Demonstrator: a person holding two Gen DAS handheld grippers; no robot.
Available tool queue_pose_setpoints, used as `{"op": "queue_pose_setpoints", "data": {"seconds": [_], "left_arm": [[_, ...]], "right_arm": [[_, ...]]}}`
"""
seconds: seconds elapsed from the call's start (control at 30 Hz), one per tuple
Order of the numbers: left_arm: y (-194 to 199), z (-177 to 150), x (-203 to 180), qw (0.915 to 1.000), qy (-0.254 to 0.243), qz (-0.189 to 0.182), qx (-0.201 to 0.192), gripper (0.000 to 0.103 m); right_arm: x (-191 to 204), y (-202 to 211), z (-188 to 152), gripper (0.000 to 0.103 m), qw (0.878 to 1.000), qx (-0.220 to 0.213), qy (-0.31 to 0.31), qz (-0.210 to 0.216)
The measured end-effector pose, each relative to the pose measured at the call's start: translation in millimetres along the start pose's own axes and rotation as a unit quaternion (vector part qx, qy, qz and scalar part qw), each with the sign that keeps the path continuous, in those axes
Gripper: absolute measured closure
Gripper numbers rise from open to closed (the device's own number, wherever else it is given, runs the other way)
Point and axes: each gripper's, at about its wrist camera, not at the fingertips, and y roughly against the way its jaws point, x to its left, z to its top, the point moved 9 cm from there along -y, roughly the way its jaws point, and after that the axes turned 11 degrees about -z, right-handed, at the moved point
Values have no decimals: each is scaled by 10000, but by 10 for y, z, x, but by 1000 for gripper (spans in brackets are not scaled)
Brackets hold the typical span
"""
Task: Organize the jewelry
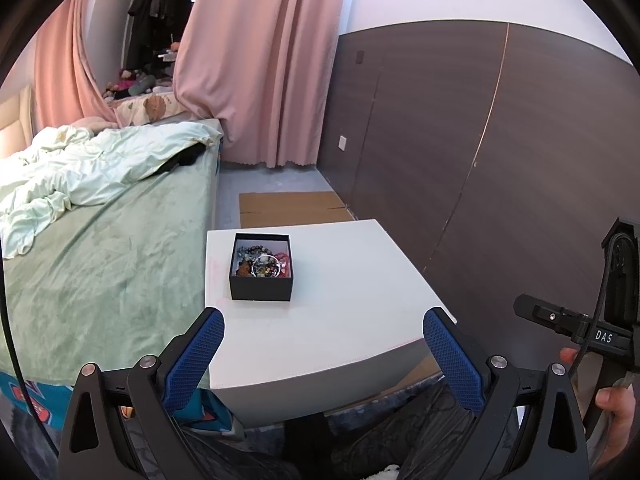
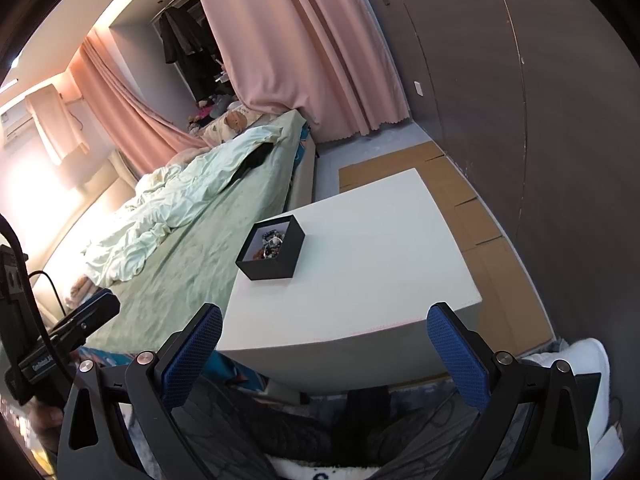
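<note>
A small black open box point(image 1: 261, 267) holding a tangle of bead bracelets and rings point(image 1: 262, 265) stands on a white square table point(image 1: 340, 320), toward its far left. It also shows in the right wrist view point(image 2: 272, 249) on the table point(image 2: 360, 264). My left gripper point(image 1: 322, 320) is open and empty, held back over the table's near edge. My right gripper point(image 2: 326, 316) is open and empty, also back at the near edge. Each hand-held gripper shows at the side of the other's view.
A bed with a green sheet and pale duvet point(image 1: 92, 208) runs along the table's left. A dark wood panel wall point(image 1: 480, 140) stands to the right. Flat cardboard point(image 1: 292, 206) lies on the floor behind the table. Pink curtains point(image 1: 256, 60) hang at the back.
</note>
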Motion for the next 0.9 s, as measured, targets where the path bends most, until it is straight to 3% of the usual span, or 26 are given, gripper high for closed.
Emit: {"op": "queue_pose_setpoints", "data": {"seconds": [0.9], "left_arm": [[89,-72,-146,9998,-132,-121,-116,3]], "right_arm": [[66,-57,-165,1,10000,66,-2,-61]]}}
